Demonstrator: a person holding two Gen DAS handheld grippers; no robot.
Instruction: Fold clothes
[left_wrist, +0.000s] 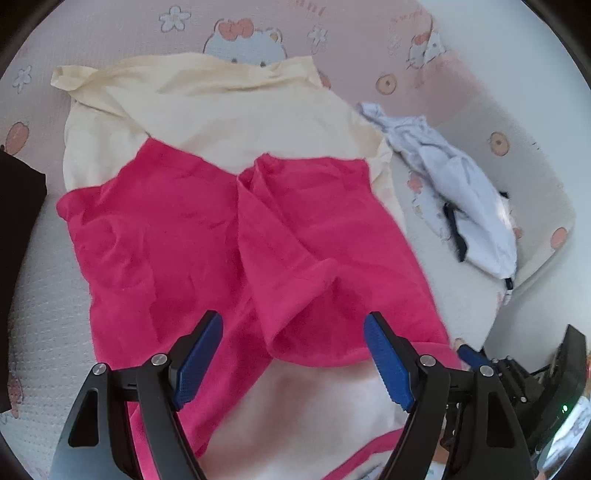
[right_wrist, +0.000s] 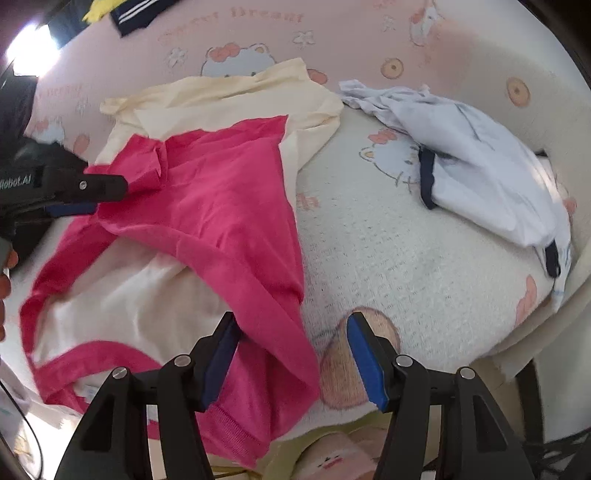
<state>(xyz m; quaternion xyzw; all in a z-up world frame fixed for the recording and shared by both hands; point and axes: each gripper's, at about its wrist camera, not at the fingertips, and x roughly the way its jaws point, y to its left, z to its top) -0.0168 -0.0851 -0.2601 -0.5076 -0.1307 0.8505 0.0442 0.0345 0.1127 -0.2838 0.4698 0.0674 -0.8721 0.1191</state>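
The pink garment (left_wrist: 207, 236) lies spread on the bed (right_wrist: 399, 258), partly over a cream garment (left_wrist: 221, 114) whose far edge reaches the cartoon-printed bedding beyond. In the left wrist view, the left gripper (left_wrist: 293, 332) hangs above the near part of the pink cloth with its fingers (left_wrist: 199, 354) wide apart; the cloth lies below and between them, and no pad presses on it. A raised fold of the pink fabric runs from between the fingers toward the far side.

In the right wrist view, the right gripper (right_wrist: 291, 339) stands at the near right edge of the pink garment. Its fingers (right_wrist: 365, 362) are moderately apart: the left finger sits at or over the pink hem, the right one is over bare bedding. No grip on the fabric is visible. The left gripper appears at the left of this view, its tips against a bunched corner of the pink cloth; contact cannot be confirmed there.

A crumpled white garment (right_wrist: 480, 177) with dark trim lies well to the right of both grippers, apart from the pink one.
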